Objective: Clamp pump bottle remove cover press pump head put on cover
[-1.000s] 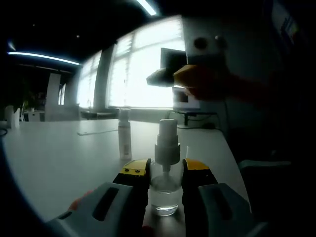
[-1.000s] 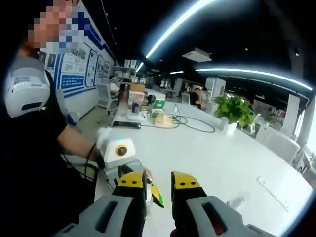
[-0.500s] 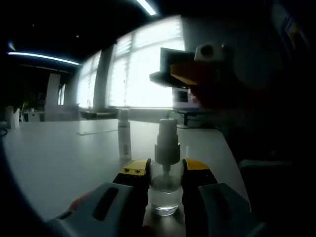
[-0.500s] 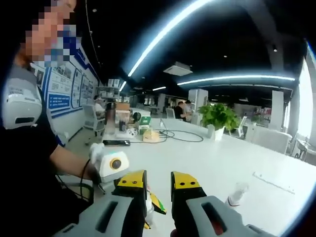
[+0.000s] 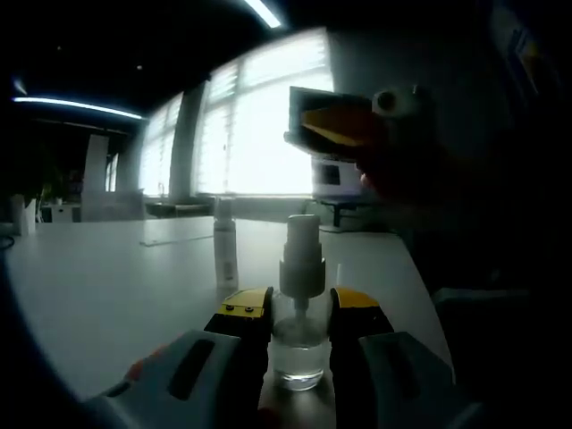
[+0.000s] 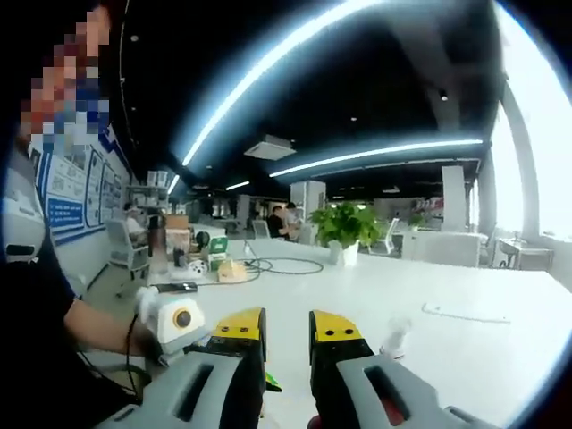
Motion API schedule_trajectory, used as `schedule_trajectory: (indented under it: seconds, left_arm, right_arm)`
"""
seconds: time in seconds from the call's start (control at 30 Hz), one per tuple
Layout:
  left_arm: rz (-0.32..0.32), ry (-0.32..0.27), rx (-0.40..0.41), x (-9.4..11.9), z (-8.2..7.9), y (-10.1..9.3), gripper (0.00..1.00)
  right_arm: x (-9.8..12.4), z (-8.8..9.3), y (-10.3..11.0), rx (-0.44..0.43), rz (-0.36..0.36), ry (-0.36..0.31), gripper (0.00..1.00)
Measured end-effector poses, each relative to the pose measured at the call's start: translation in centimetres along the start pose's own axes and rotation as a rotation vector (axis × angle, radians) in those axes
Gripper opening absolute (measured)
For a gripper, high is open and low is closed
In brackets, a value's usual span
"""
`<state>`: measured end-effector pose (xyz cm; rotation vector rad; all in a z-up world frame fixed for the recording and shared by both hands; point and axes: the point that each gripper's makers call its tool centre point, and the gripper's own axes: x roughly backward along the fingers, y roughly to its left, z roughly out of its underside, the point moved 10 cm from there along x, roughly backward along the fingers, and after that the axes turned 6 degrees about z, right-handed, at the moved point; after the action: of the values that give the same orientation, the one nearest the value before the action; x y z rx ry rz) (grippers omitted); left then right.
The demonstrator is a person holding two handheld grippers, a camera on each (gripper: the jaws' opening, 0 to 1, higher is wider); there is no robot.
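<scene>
A small clear pump bottle [image 5: 299, 350] stands on the white table [image 5: 107, 295], its white pump head [image 5: 302, 255] uncovered. My left gripper [image 5: 300, 308] is shut on the bottle's body. A tall whitish cover [image 5: 225, 255] stands on the table to the bottle's left; the right gripper view shows this cover [image 6: 393, 338] as a small pale shape. The right gripper [image 5: 338, 127] hovers above and right of the pump head, apart from it. In its own view the right gripper [image 6: 288, 326] has its jaws a narrow gap apart with nothing between them.
Bright windows [image 5: 259, 125] run behind the table and a monitor [image 5: 313, 112] stands at its far end. A potted plant [image 6: 344, 228], cables and boxes [image 6: 228, 268] sit across the long white table. A person's arm [image 6: 54, 331] is at the left.
The right gripper has drifted a little to the right above the bottle, and its view has swung round toward the plant and windows. The left gripper and the bottle have stayed still.
</scene>
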<state>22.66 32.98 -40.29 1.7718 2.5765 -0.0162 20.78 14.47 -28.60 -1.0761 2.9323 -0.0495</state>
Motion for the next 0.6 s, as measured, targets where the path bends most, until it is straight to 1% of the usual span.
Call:
schedule_trajectory:
  seconds: [0.03, 0.07, 0.1, 0.17, 0.3, 0.37, 0.5, 0.53, 0.6]
  left_arm:
    - [-0.001, 0.000, -0.001, 0.0, 0.0, 0.0, 0.16]
    - [-0.002, 0.001, -0.001, 0.0, 0.0, 0.0, 0.16]
    - [-0.002, 0.001, 0.000, 0.0, 0.0, 0.0, 0.16]
    - [-0.004, 0.001, 0.001, 0.0, 0.0, 0.0, 0.16]
    - [-0.005, 0.002, 0.002, 0.0, 0.0, 0.1, 0.16]
    - [-0.005, 0.003, 0.002, 0.0, 0.0, 0.1, 0.16]
    - [-0.007, 0.006, 0.001, 0.0, 0.1, 0.1, 0.16]
    - [-0.007, 0.007, 0.001, 0.0, 0.1, 0.1, 0.16]
    - [-0.008, 0.009, -0.002, 0.0, 0.1, 0.1, 0.16]
  right_arm:
    - [0.2, 0.0, 0.0, -0.015, 0.007, -0.012, 0.14]
    - [0.6, 0.2, 0.0, -0.049, 0.032, -0.031, 0.14]
    - [0.9, 0.3, 0.0, -0.050, 0.045, -0.042, 0.14]
    - [1.7, 0.5, -0.1, -0.048, 0.096, -0.061, 0.14]
    - [3.2, 0.9, 0.0, -0.014, 0.186, -0.069, 0.14]
    - [3.9, 1.0, 0.1, -0.004, 0.209, -0.066, 0.15]
    - [5.3, 1.0, 0.2, -0.027, 0.239, -0.078, 0.15]
    - [5.7, 1.1, 0.2, -0.035, 0.262, -0.081, 0.15]
    - [6.4, 1.2, -0.1, 0.012, 0.349, -0.094, 0.12]
